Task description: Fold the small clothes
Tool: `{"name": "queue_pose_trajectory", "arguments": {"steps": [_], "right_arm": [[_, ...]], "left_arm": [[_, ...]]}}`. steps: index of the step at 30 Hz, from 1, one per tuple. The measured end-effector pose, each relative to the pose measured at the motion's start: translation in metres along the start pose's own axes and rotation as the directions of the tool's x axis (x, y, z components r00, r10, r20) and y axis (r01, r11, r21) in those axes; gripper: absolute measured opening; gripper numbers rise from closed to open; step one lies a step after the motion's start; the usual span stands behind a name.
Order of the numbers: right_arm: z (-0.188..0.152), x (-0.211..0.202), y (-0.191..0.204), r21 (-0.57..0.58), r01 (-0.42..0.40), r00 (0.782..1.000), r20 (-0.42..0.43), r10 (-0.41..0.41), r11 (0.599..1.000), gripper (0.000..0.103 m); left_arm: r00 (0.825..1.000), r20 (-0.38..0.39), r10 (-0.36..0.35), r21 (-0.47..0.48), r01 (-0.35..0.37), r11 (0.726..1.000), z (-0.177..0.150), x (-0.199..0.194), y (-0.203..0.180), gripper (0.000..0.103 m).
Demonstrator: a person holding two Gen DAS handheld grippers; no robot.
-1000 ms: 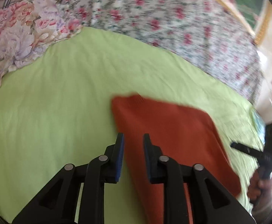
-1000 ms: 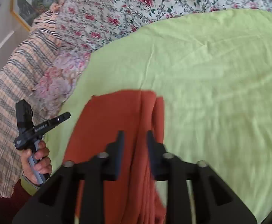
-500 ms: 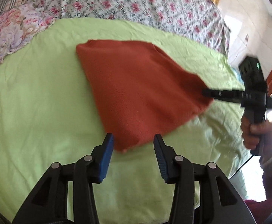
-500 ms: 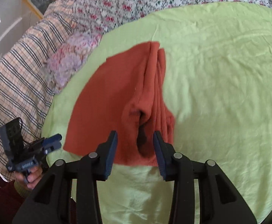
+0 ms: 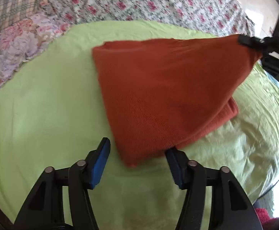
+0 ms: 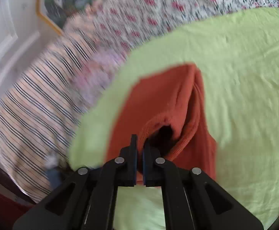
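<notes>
Rust-orange knitted garment [image 5: 158, 88], part-folded on the lime-green bed sheet [image 5: 43, 115]; soft, limp, light, judged to sag. Right gripper [image 6: 139, 149]: jaws just closed, pinching one hem corner, lifted. Left gripper [image 5: 136, 159]: jaws just spread, near corner between, unpinched; best grasped there.

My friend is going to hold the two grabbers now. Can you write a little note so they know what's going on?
Right gripper: shut on a corner of the orange cloth, lifting it off the bed.
Left gripper: jaws have just been opening; they stand apart at the cloth's near corner, pads not pressing on it.
The cloth lies partly folded on the green sheet, one corner raised.
Done: at least one fold, layers show at the edge.
Left: probably carry the raised corner across, lay it flat, smooth it.
</notes>
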State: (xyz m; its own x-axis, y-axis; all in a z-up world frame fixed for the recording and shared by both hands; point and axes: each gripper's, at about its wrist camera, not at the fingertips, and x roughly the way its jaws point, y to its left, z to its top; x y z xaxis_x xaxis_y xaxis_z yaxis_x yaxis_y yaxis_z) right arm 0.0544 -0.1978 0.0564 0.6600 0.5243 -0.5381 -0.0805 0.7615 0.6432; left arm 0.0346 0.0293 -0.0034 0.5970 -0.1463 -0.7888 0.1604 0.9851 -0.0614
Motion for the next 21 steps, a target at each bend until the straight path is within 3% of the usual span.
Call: {"name": "queue_pose_trajectory", "arguments": {"steps": [3, 7, 9, 10, 11, 12, 15, 18, 21], "right_arm": [[0.003, -0.007, 0.002, -0.001, -0.009, 1.0, 0.016, 0.009, 1.0, 0.005], [0.004, -0.003, -0.009, 0.071, -0.04, 0.999, 0.018, 0.039, 0.997, 0.005], [0.009, -0.004, -0.01, 0.086, -0.053, 0.998, 0.034, 0.051, 0.995, 0.005], [0.011, -0.005, -0.008, 0.081, -0.05, 0.998, 0.041, 0.047, 0.995, 0.005], [0.012, -0.007, -0.006, 0.072, -0.043, 0.998, 0.043, 0.04, 0.996, 0.005], [0.012, -0.009, -0.005, 0.059, -0.03, 0.999, 0.042, 0.028, 0.998, 0.005], [0.004, -0.007, -0.006, -0.029, 0.117, 0.993, 0.016, -0.116, 0.993, 0.005], [-0.01, 0.004, -0.016, -0.048, 0.195, 0.98, -0.035, -0.197, 0.98, 0.005], [-0.02, 0.01, -0.013, -0.151, 0.28, 0.956, -0.05, -0.291, 0.948, 0.005]], "left_arm": [[0.998, 0.028, -0.05, -0.095, 0.053, 0.994, 0.007, -0.011, 0.01, 0.054], [0.999, -0.022, 0.037, -0.018, -0.037, 0.999, 0.008, 0.006, -0.004, 0.055], [0.999, -0.045, 0.017, -0.055, -0.019, 0.998, 0.008, 0.014, 0.001, 0.044], [0.999, -0.047, 0.007, -0.077, -0.011, 0.997, 0.008, 0.014, 0.006, 0.027], [0.999, -0.041, 0.005, -0.102, -0.009, 0.995, 0.009, 0.013, 0.012, 0.016], [1.0, -0.02, 0.004, -0.128, -0.007, 0.992, 0.009, 0.008, 0.018, 0.016], [1.0, 0.027, 0.007, -0.153, -0.003, 0.988, 0.009, -0.006, 0.025, 0.01], [1.0, -0.017, 0.006, -0.162, -0.009, 0.987, 0.003, 0.0, 0.023, 0.008], [0.998, -0.051, -0.024, -0.192, 0.014, 0.981, -0.002, 0.004, 0.028, 0.007]]}}
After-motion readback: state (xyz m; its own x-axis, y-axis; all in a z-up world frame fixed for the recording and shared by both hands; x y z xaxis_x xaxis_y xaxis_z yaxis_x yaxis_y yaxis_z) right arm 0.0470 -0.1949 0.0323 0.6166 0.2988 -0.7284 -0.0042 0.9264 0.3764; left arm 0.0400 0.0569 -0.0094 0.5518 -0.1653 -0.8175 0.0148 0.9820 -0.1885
